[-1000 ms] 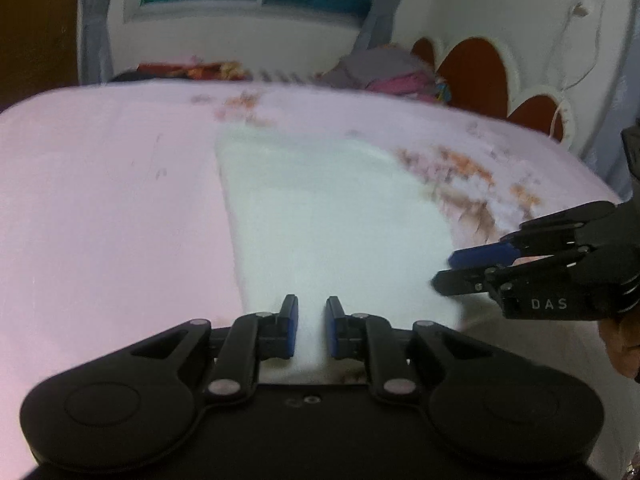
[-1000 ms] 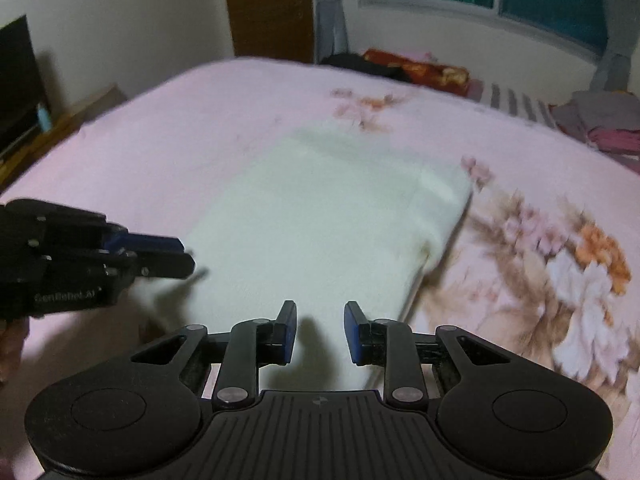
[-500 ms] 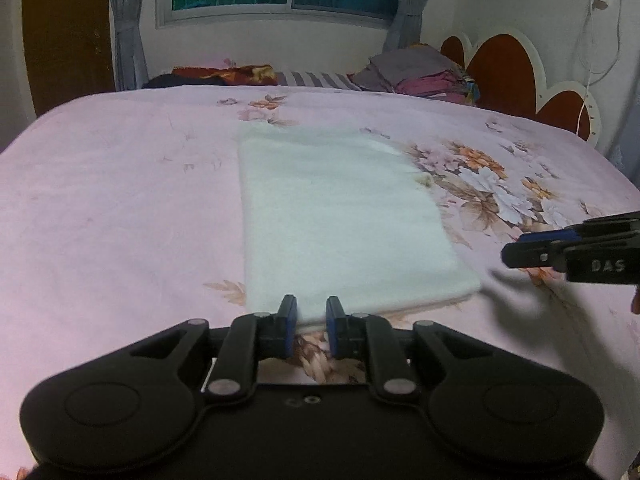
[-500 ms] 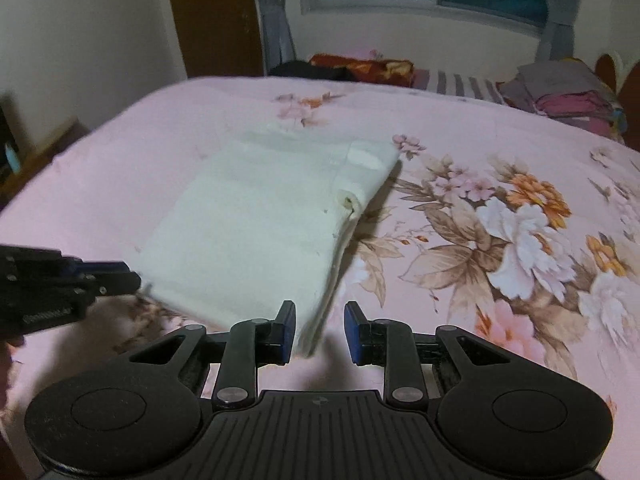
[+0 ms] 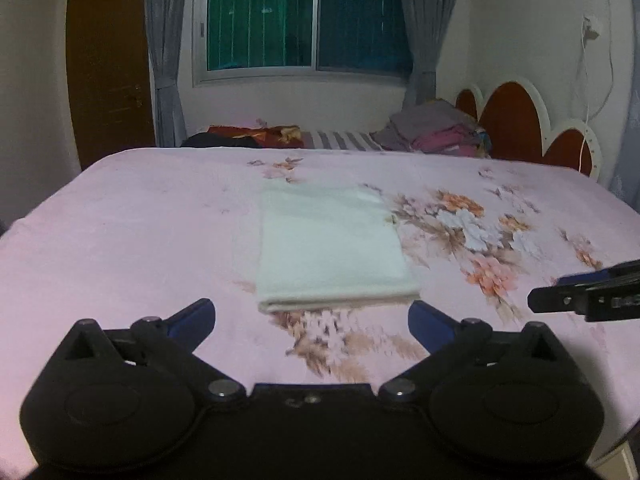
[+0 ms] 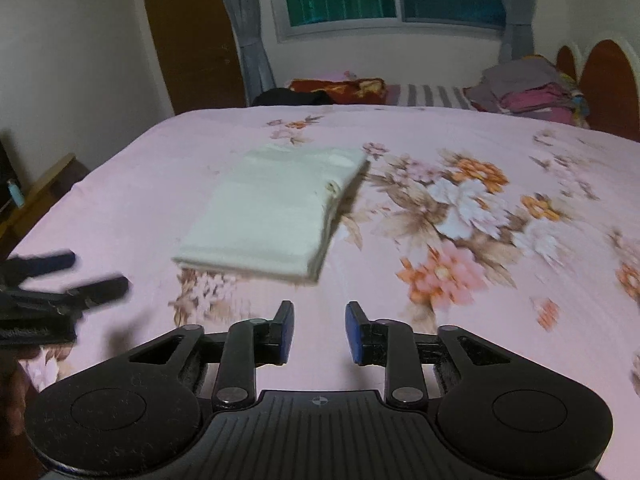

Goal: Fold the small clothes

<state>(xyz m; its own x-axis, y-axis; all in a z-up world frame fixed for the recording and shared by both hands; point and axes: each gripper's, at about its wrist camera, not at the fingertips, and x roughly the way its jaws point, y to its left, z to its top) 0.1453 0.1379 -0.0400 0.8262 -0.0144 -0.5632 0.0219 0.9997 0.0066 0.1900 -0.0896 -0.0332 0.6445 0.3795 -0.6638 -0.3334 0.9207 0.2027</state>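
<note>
Folded cream-white cloth (image 5: 332,248) is lying flat on the pink floral bedspread (image 5: 120,220), while the left gripper (image 5: 311,316) and right gripper (image 6: 319,330), jaws just opening, are hovering empty nearby.

Bed (image 5: 120,220), pink floral cover. Folded cream cloth (image 5: 332,252) flat at centre. Clothes pile (image 5: 432,132) at 1 o'clock, far edge.

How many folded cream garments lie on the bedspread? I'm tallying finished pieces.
1. The folded cream garment lies flat mid-bed on the pink floral bedspread, ahead of both grippers and touched by neither. The clothes pile beyond the bed may hide others.
</note>
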